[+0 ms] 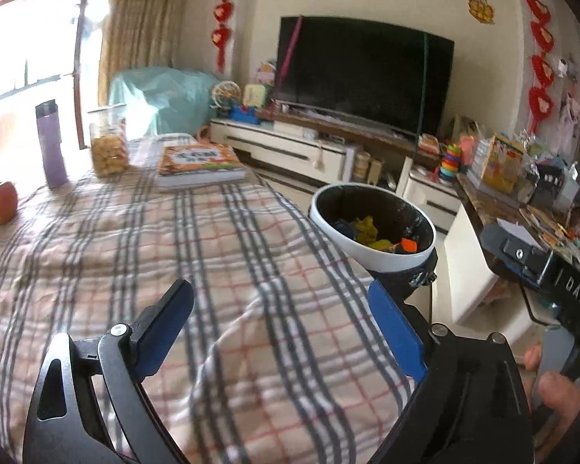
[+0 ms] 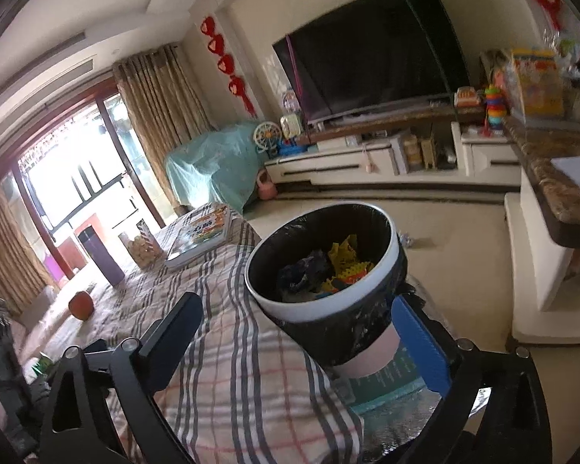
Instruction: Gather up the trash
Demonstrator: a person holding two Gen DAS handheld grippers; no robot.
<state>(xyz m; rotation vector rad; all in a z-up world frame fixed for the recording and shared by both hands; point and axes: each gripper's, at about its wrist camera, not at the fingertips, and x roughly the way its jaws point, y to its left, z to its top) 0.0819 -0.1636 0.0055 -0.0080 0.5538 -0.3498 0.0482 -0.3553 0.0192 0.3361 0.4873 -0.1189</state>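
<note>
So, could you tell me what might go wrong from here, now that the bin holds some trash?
1. The bin stands right beside the edge of the checked cloth, next to the right gripper; a sideways swing could tip it and spill the wrappers.
2. An apple, bottle, jar and book sit on the cloth; they could be binned by mistake.
3. The cloth is rumpled near the left gripper, whose open fingers might snag it.
</note>
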